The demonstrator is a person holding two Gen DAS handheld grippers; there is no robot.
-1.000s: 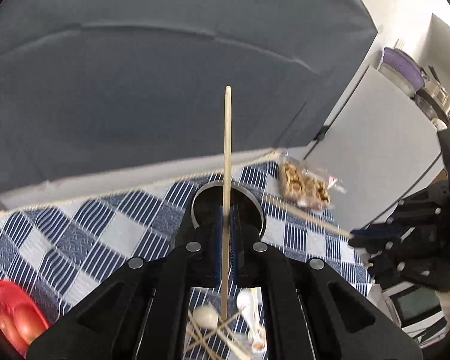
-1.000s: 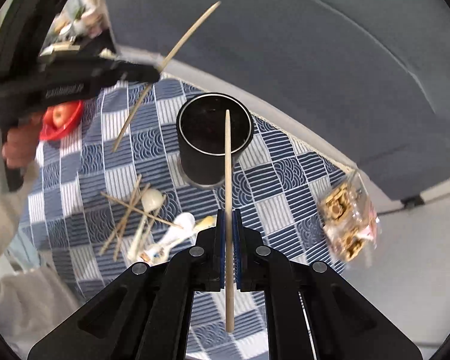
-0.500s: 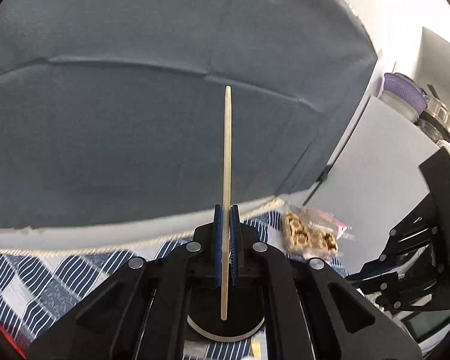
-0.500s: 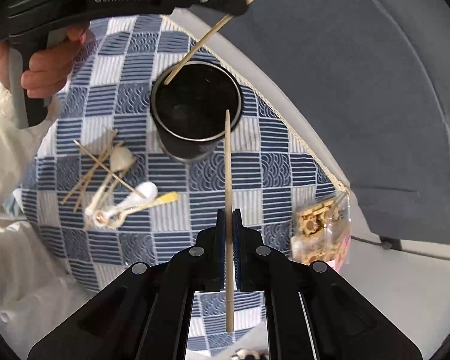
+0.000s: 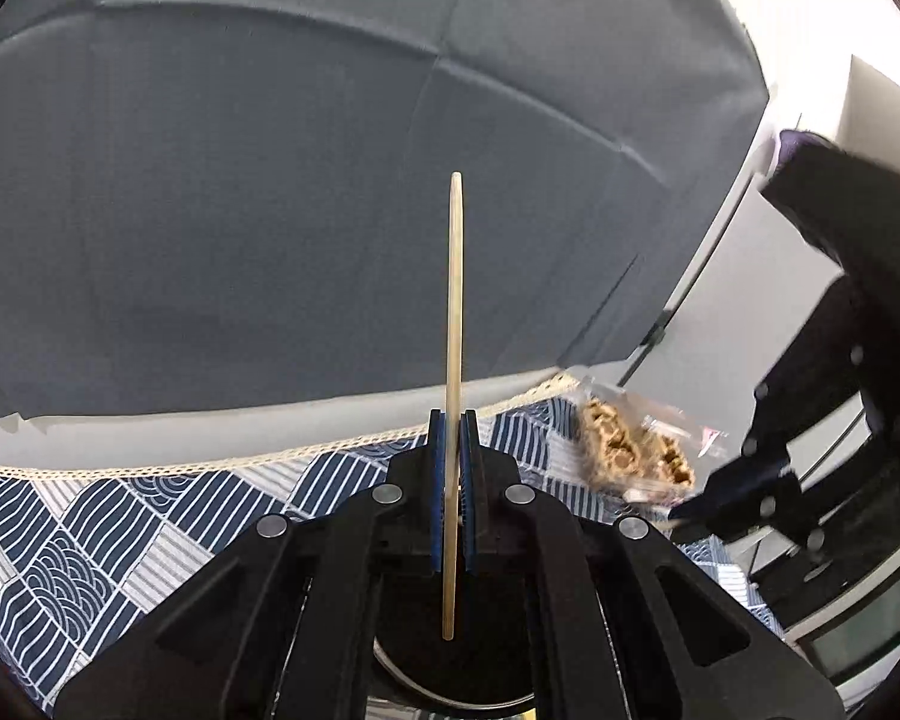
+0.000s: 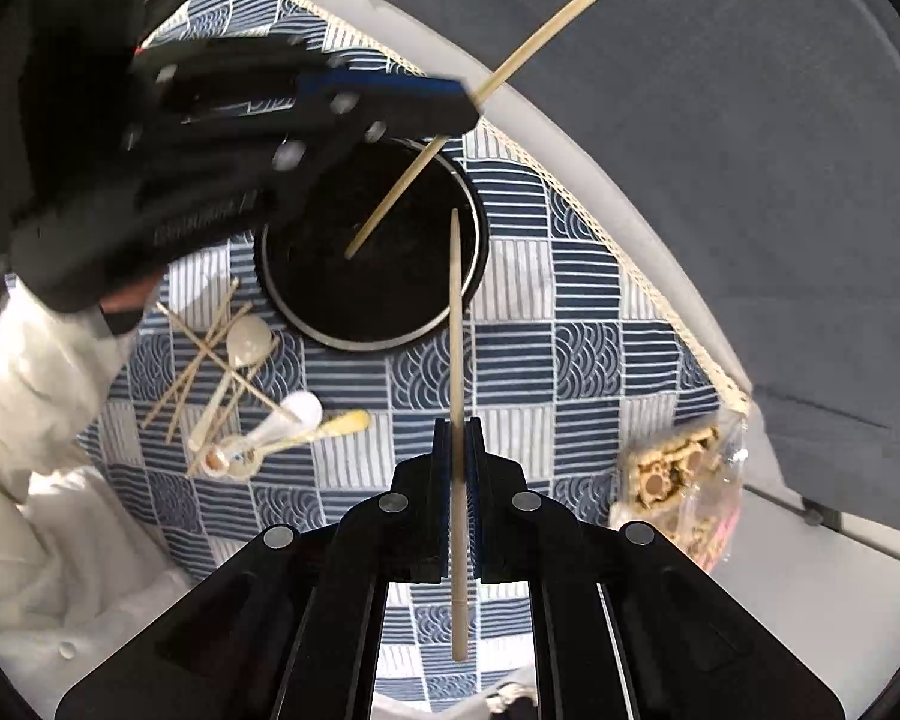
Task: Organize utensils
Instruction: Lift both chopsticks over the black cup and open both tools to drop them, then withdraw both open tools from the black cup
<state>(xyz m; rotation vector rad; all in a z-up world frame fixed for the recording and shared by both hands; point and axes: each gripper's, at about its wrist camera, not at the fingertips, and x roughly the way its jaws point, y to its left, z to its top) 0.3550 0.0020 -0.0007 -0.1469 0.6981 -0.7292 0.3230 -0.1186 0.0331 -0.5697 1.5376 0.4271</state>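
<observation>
My left gripper [image 5: 452, 420] is shut on a wooden chopstick [image 5: 453, 312] that stands upright; its lower end hangs over the black round cup [image 5: 450, 678]. In the right wrist view that left gripper [image 6: 462, 99] sits above the cup [image 6: 372, 252], its chopstick [image 6: 402, 186] slanting with the tip inside the cup's mouth. My right gripper [image 6: 457, 426] is shut on a second chopstick [image 6: 456, 324], whose tip reaches over the cup's right rim. Loose chopsticks [image 6: 210, 354] and white spoons [image 6: 252, 336] lie on the checked cloth left of the cup.
A blue and white checked cloth [image 6: 570, 360] covers the table. A clear bag of snacks [image 6: 678, 468] lies at its right edge and also shows in the left wrist view [image 5: 630, 450]. A grey fabric backdrop [image 5: 270, 210] stands behind the table.
My left gripper has moved over the cup, and its chopstick's lower end now points into the cup's mouth. My right gripper has come closer to the cup with its chopstick.
</observation>
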